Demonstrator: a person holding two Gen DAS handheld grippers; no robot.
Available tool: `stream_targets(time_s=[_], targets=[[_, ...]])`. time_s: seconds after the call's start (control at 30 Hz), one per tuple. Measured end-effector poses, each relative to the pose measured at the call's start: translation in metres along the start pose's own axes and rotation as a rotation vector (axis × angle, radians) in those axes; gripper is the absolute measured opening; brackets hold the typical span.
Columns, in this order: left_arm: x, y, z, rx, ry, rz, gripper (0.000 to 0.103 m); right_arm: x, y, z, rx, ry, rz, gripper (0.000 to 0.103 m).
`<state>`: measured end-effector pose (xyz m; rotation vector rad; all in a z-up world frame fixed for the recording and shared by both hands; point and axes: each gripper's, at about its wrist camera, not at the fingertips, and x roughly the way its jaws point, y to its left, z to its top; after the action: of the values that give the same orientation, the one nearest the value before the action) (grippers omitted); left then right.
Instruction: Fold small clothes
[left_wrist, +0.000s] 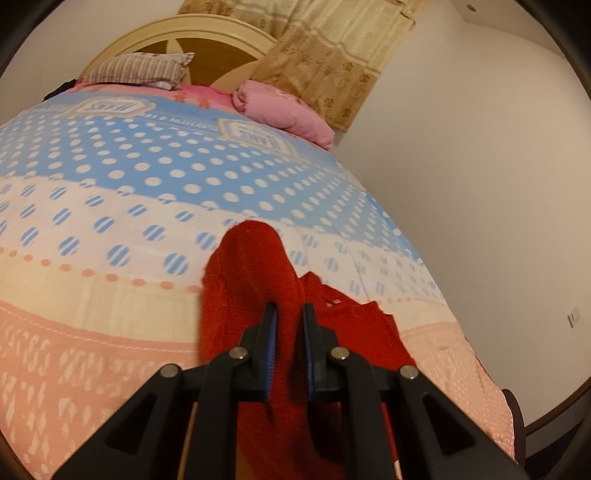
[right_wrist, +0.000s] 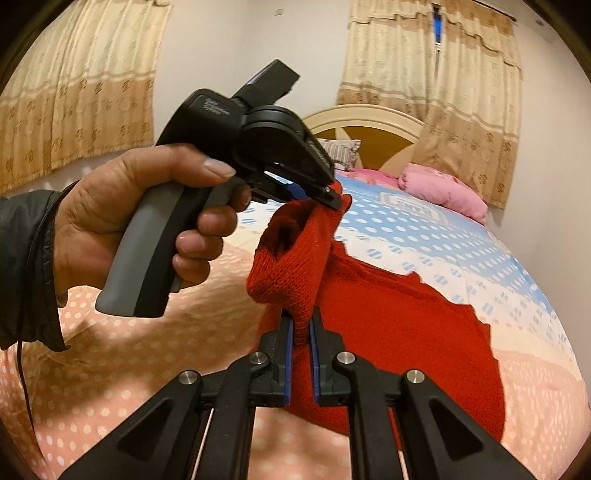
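Note:
A small red knitted garment (right_wrist: 391, 332) lies partly on the bed and is lifted at one end. My right gripper (right_wrist: 303, 325) is shut on a fold of its knit, low in the right wrist view. The left gripper (right_wrist: 330, 195), held in a person's hand (right_wrist: 122, 218), pinches the same raised part higher up. In the left wrist view my left gripper (left_wrist: 290, 314) is shut on the red garment (left_wrist: 251, 280), which stands up between the blue pads (left_wrist: 271, 343) and drapes down to the right.
The bed cover (left_wrist: 110, 192) is blue with white dots, then cream and peach bands. A striped pillow (left_wrist: 140, 68) and a pink rolled blanket (left_wrist: 284, 110) lie by the headboard (left_wrist: 207, 40). Curtains (right_wrist: 476, 92) hang behind; a white wall (left_wrist: 480, 184) runs along the bed's right.

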<state>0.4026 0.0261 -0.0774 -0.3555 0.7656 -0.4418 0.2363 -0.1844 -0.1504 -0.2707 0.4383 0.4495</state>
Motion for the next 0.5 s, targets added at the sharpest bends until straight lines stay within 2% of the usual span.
stream_targets(time_s=[0.5], targets=[[0.038, -0.069, -0.004, 0.072, 0.041, -0.061, 0.013, -0.029, -0.056, -0.017, 0.146, -0.023, -0.057, 0.007]])
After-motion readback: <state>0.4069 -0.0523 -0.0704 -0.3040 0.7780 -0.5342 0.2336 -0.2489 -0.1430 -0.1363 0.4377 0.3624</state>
